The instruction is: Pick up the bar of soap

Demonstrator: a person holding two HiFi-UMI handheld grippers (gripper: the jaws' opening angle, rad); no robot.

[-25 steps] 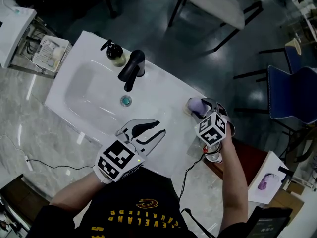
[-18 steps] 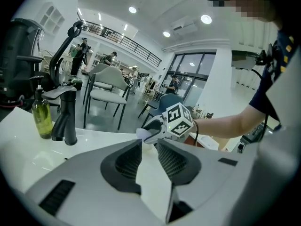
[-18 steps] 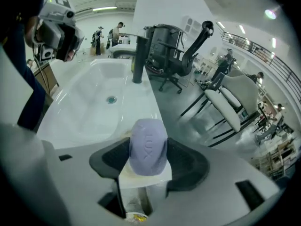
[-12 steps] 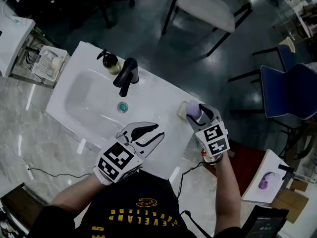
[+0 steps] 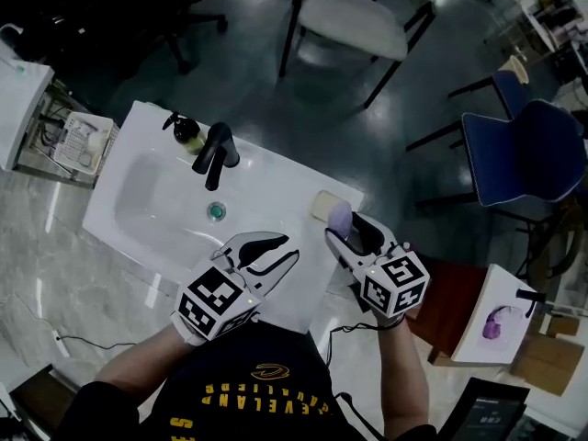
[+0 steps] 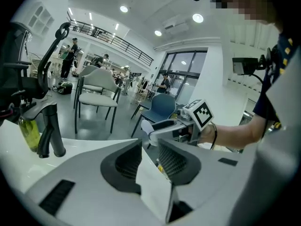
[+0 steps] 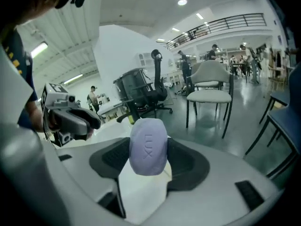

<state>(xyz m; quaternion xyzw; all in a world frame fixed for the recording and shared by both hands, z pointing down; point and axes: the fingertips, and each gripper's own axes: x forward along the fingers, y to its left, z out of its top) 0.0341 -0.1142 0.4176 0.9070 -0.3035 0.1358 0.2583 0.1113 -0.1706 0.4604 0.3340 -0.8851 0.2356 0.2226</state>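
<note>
White worktop (image 5: 276,175) with its sink fills the middle, and both grippers cover its near edge. Beyond it there's a pale chair (image 5: 354,21), its back cut off by the frame. The left gripper (image 5: 287,249) hovers over the worktop's front, jaws a narrow gap apart, nothing between them. The right gripper (image 5: 347,231) is at the worktop's right end. A black tap (image 5: 213,152) stands behind the basin, with a bottle (image 5: 186,132) just beside it, label unreadable. Then a small dish (image 5: 322,205). And the soap (image 7: 148,146), lilac, is clamped by its sides in the right gripper's jaws, next to that dish. Touching it? Can't tell.
</note>
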